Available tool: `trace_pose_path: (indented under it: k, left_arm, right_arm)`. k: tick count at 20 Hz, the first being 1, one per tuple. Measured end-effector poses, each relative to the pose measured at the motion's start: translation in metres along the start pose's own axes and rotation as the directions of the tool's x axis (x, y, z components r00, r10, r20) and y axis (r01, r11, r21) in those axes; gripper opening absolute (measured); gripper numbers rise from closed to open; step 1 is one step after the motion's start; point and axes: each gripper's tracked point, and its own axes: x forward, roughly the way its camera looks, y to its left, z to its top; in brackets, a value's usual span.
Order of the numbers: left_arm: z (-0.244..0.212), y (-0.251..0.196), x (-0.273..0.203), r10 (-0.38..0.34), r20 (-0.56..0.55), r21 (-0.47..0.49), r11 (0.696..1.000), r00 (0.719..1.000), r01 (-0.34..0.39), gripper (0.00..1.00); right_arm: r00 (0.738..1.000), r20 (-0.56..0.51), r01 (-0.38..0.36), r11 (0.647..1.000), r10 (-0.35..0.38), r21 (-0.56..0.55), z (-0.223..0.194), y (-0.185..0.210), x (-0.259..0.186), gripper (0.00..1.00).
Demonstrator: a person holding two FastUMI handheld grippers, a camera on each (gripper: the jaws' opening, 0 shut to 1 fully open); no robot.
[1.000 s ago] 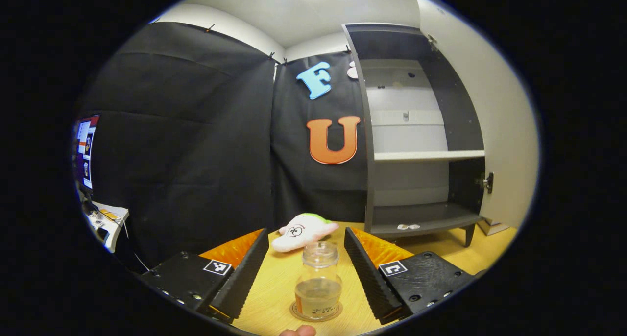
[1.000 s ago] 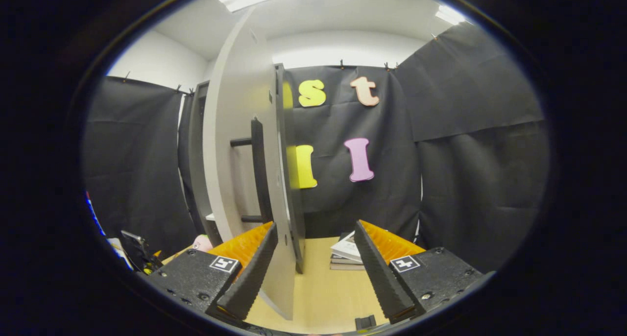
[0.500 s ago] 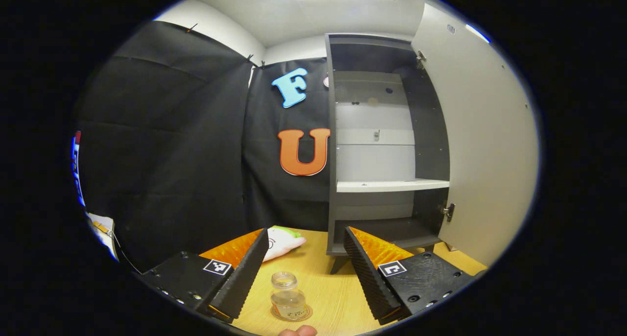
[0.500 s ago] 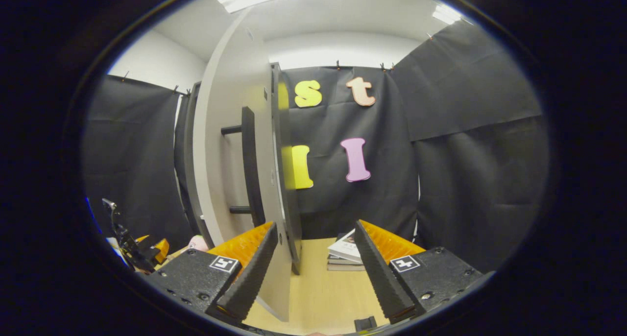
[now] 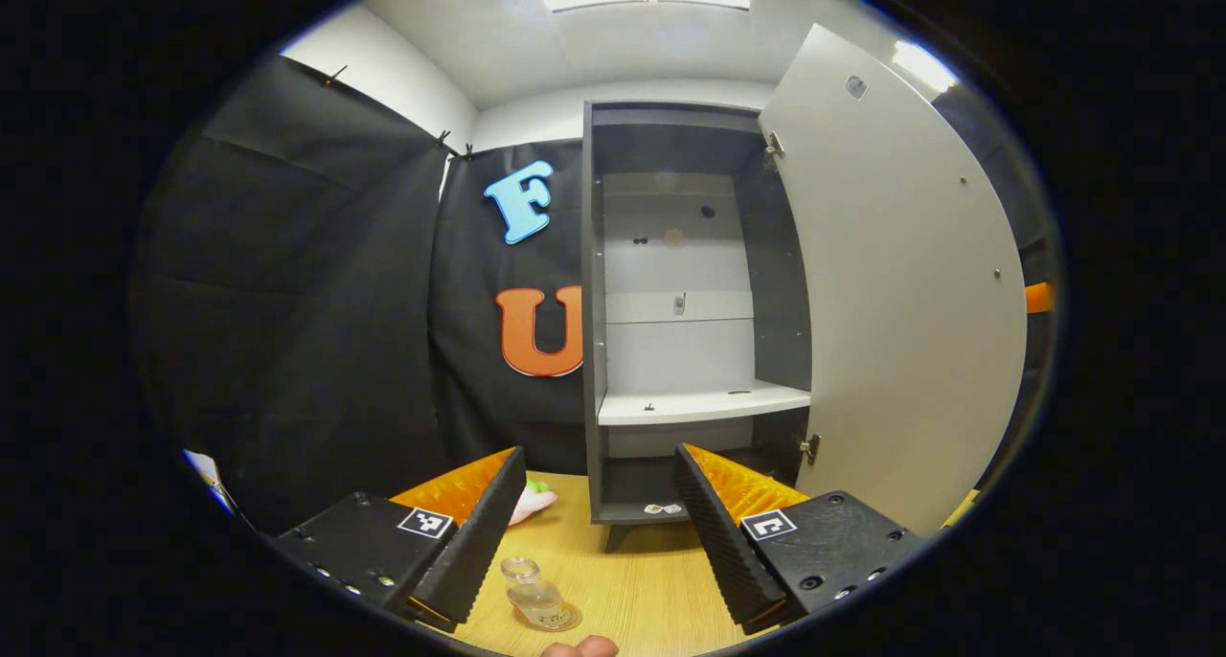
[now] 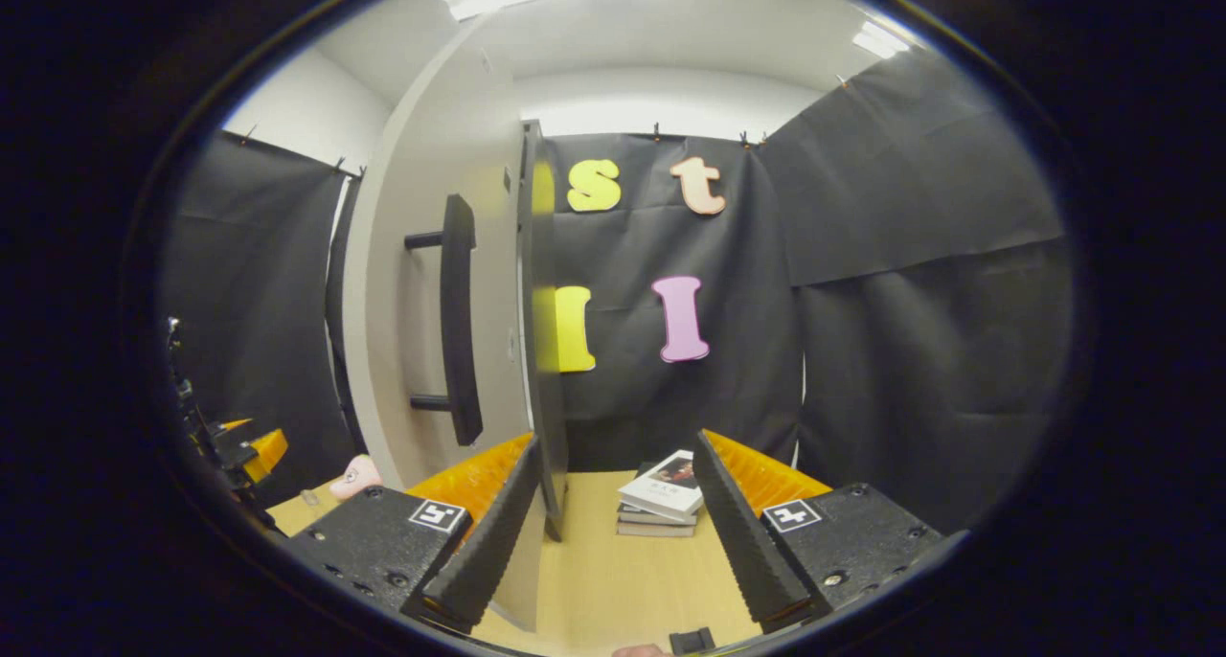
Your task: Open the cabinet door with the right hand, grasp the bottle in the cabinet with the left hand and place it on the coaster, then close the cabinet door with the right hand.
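- A tall dark grey cabinet (image 5: 670, 255) with pale inner panels stands on a light wooden table (image 5: 642, 590), against the black cloth wall
- Its pale grey door (image 5: 900, 293) is swung wide to the cabinet's right side, so the interior is exposed; the white shelf (image 5: 704, 405) inside holds no bottle
- The small clear glass bottle (image 5: 532, 595), with a little pale liquid in it, stands upright on a round coaster (image 5: 560, 621) on the table in front of the cabinet, low in the left gripper view
- The left gripper (image 5: 599, 532) has its fingers spread wide with nothing between them; the bottle sits near its left finger but apart from it, so I judge it set down and let go
- A pink and white plush toy (image 5: 532, 504) lies on the table, partly hidden behind that same finger
- In the right gripper view, the right gripper (image 6: 623, 532) is also spread open and grips nothing
- The door's outer edge (image 6: 536, 331) stands just ahead of its left finger, and the long black bar handle (image 6: 458, 322) is further to the left; the gripper seems placed there to push or take the door for closing
- A small stack of books (image 6: 661, 494) lies on the table beyond the right gripper
- Judging by this layout, only closing the door remains
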Motion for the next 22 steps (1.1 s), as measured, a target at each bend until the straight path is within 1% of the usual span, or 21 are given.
trace_pose_path:
  k: [2, 5, 8, 9, 10, 11, 12, 14, 16, 17, 19, 20, 21, 22]
  left_arm:
    - [-0.002, -0.007, -0.002, -0.011, -0.018, -0.001, 1.0, 1.0, 0.011, 0.93]
    - [0.0, -0.015, -0.007, -0.027, -0.029, -0.014, 1.0, 0.999, 0.026, 0.94]
    - [-0.001, -0.015, -0.01, -0.014, -0.034, -0.001, 1.0, 0.999, 0.014, 0.96]
    - [0.0, -0.016, -0.011, -0.012, -0.032, 0.001, 1.0, 0.999, 0.012, 0.96]
    - [0.0, -0.017, -0.013, -0.013, -0.028, 0.001, 1.0, 1.0, 0.013, 0.96]
    - [0.0, -0.017, -0.013, -0.009, -0.027, 0.004, 1.0, 1.0, 0.009, 1.0]
    - [-0.001, -0.016, -0.014, -0.005, -0.027, 0.01, 1.0, 1.0, 0.005, 0.96]
    - [-0.002, -0.015, -0.016, 0.007, -0.022, 0.019, 1.0, 1.0, -0.007, 0.96]
    - [-0.003, -0.015, -0.018, 0.01, -0.022, 0.014, 1.0, 1.0, -0.009, 0.96]
    - [-0.003, -0.016, -0.018, 0.009, -0.022, 0.012, 1.0, 1.0, -0.009, 1.0]
    - [-0.002, -0.015, -0.019, 0.012, -0.023, 0.012, 1.0, 1.0, -0.011, 1.0]
    - [-0.003, -0.014, -0.018, 0.012, -0.024, 0.009, 1.0, 1.0, -0.012, 0.96]
    - [-0.003, -0.014, -0.018, 0.013, -0.025, 0.006, 1.0, 1.0, -0.013, 0.96]
    - [-0.004, -0.013, -0.016, 0.014, -0.026, 0.003, 1.0, 1.0, -0.014, 1.0]
  right_arm:
    - [1.0, 0.025, -0.014, 1.0, 0.014, 0.007, 0.012, -0.001, 0.004, 0.98]
    - [0.998, 0.039, -0.053, 0.999, 0.053, 0.006, 0.029, 0.004, 0.013, 0.98]
    - [0.993, 0.078, -0.088, 0.996, 0.088, 0.002, 0.047, 0.014, 0.021, 0.98]
    - [0.993, 0.081, -0.081, 0.997, 0.081, -0.005, 0.05, 0.014, 0.024, 0.98]
    - [0.996, 0.07, -0.046, 0.999, 0.047, -0.018, 0.049, 0.01, 0.026, 0.98]
    - [0.997, 0.067, -0.037, 0.999, 0.039, -0.038, 0.049, 0.012, 0.029, 0.98]
    - [0.997, 0.072, -0.028, 0.998, 0.032, -0.052, 0.051, 0.012, 0.03, 0.98]
    - [0.996, 0.084, -0.036, 0.998, 0.04, -0.052, 0.053, 0.014, 0.033, 0.97]
    - [0.994, 0.071, -0.08, 0.996, 0.081, -0.026, 0.049, 0.022, 0.037, 0.97]
    - [0.993, 0.074, -0.093, 0.996, 0.093, -0.013, 0.049, 0.024, 0.037, 0.96]
    - [0.993, 0.078, -0.093, 0.996, 0.094, -0.013, 0.052, 0.021, 0.034, 0.94]
    - [0.993, 0.08, -0.086, 0.996, 0.087, -0.02, 0.054, 0.021, 0.034, 0.9]
    - [0.994, 0.08, -0.078, 0.997, 0.08, -0.027, 0.053, 0.02, 0.033, 0.94]
    - [0.994, 0.083, -0.073, 0.997, 0.076, -0.037, 0.055, 0.021, 0.033, 0.95]
